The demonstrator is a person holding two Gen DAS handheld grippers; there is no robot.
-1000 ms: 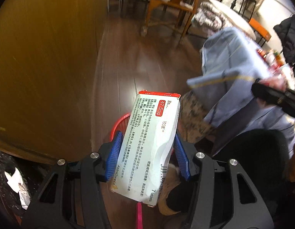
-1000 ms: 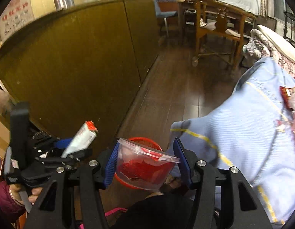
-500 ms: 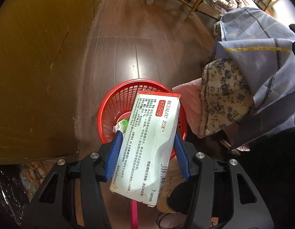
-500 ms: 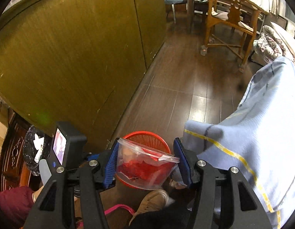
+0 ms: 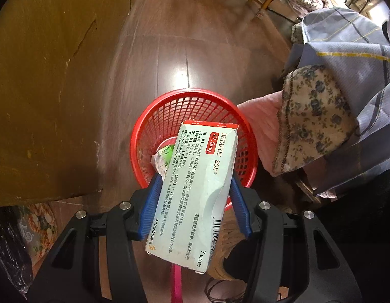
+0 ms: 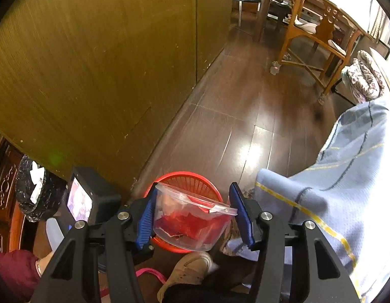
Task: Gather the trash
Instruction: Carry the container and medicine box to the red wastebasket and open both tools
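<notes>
My left gripper is shut on a pale medicine box with a red end, and holds it tilted over a red mesh basket on the floor. A green and white wrapper lies inside the basket. My right gripper is shut on a clear plastic container with red scraps in it, just above the same basket. In the right wrist view the left gripper's body shows at lower left, with a hand in a maroon sleeve behind it.
A tall wooden panel runs along the left. Blue cloth and a floral cloth hang at the right of the basket. A shoe and a pink strap are below. A black-lined bin sits far left; a wooden chair stands beyond.
The left gripper has sunk toward the basket with the box, so the basket fills more of its view. The right gripper has shifted sideways and tipped down, still gripping the container.
</notes>
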